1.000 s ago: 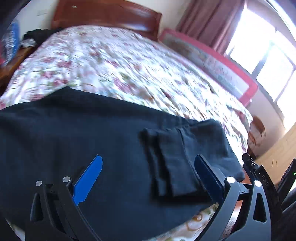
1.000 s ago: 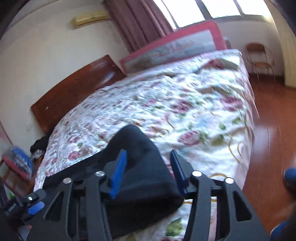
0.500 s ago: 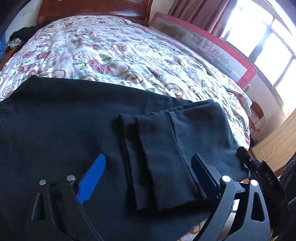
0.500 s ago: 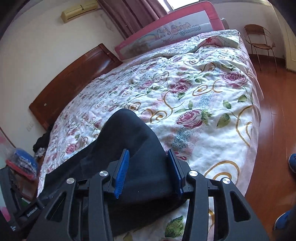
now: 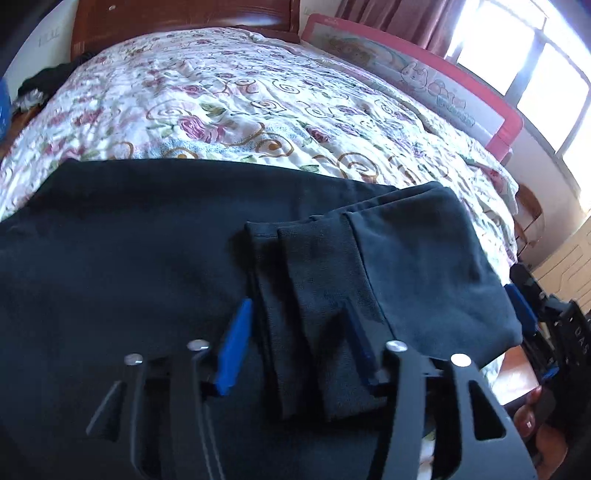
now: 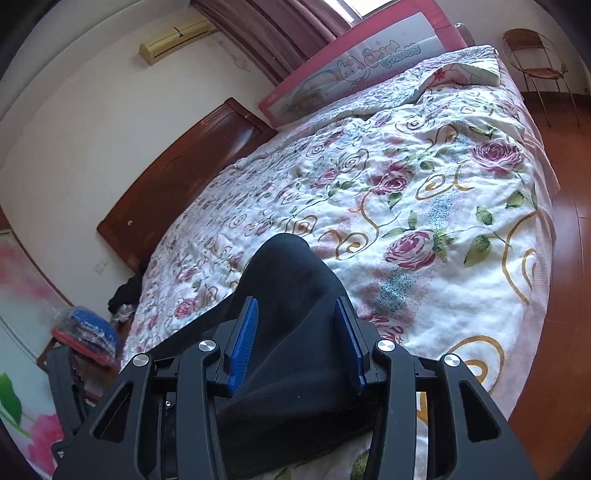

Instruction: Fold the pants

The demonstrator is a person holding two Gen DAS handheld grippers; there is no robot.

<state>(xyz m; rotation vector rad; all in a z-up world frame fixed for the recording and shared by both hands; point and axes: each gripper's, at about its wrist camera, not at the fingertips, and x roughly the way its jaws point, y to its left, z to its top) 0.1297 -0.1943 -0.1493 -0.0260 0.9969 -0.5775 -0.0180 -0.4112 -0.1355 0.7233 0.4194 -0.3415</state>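
Both cameras ride low over the near edge of the bed (image 5: 258,103), each looking forward along its own tool. The left wrist view tilts steeply down, close above the dark pants (image 5: 129,240), and faces across the bed toward the headboard (image 5: 177,14) and the pink bed rail (image 5: 461,96) under the window. The right wrist view sits near the bed's foot-side corner, tilted less, and faces diagonally across the bed (image 6: 406,177) toward the headboard (image 6: 177,184). The two views share the flowered quilt, headboard, rail (image 6: 351,62) and pants (image 6: 288,277).
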